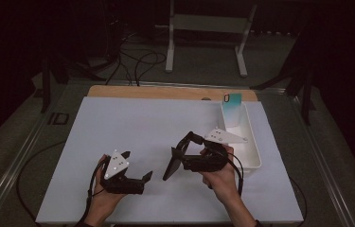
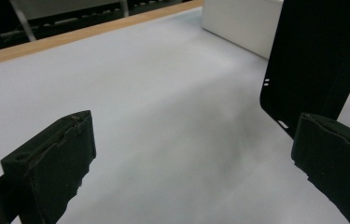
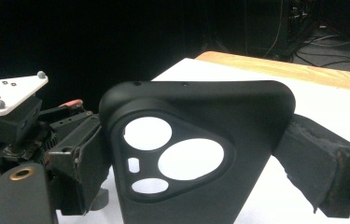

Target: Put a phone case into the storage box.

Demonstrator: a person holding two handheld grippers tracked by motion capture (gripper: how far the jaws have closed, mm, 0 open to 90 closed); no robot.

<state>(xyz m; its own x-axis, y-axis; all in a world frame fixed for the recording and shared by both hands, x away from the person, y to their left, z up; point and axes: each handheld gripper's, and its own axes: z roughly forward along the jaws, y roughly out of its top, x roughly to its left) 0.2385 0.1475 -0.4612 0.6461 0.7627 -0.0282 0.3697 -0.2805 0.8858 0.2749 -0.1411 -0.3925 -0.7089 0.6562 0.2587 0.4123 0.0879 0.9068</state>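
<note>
A black phone case (image 1: 171, 166) with a three-cornered camera cutout stands on edge above the white mat, clamped by its sides in my right gripper (image 1: 181, 149). In the right gripper view the case (image 3: 196, 116) spans the gap between both jaws of the right gripper (image 3: 200, 163). My left gripper (image 1: 137, 165) rests low on the mat to the left of the case, open, with nothing between its fingers. In the left gripper view its jaws (image 2: 196, 158) stand wide apart and the case (image 2: 317, 56) rises just beyond the right jaw.
A white bin (image 1: 254, 146) lies along the mat's right side, with a teal phone case (image 1: 232, 106) upright at its far end. The white mat (image 1: 132, 123) covers a wooden table (image 1: 165, 92). A white stand (image 1: 208, 23) and cables sit on the floor behind.
</note>
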